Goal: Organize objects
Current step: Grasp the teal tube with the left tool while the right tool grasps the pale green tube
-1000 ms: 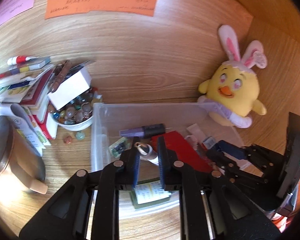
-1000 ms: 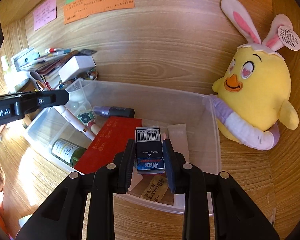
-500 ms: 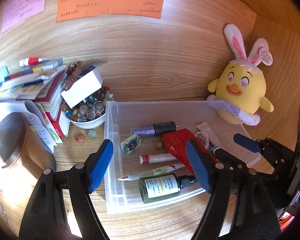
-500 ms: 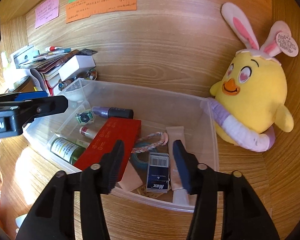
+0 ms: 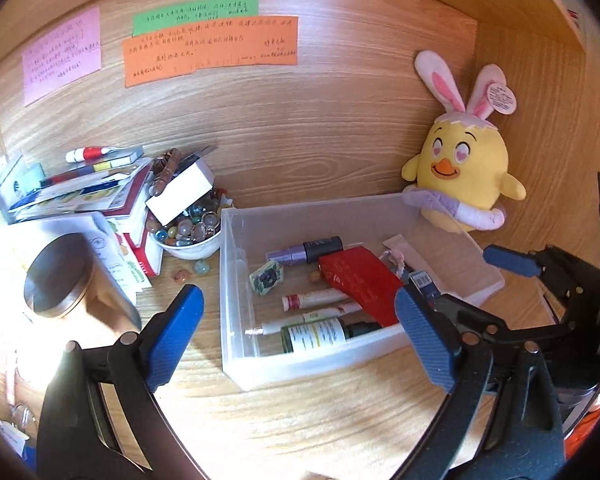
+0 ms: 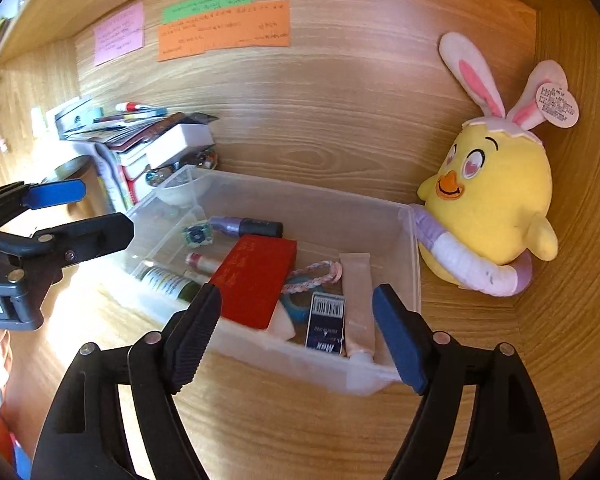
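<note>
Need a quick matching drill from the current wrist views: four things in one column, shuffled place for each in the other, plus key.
1. red box
2. plush chick
3. bowl of beads
4. orange note

A. on the wooden back wall
B. outside the clear bin, left of it
C. lying inside the bin
D. leaning on the bin's far right corner

Pairs: 1-C, 2-D, 3-B, 4-A

A yellow plush chick (image 6: 496,200) with pink-and-white rabbit ears sits beside a clear plastic bin (image 6: 414,264). Inside lie a red box (image 6: 256,280), a purple-and-black tube (image 6: 244,226), a green bottle (image 5: 324,334) and a pink-and-white braided cord (image 6: 316,274). Pink, green and orange notes (image 5: 210,50) mark the wood-grain wall (image 5: 320,120).
</note>
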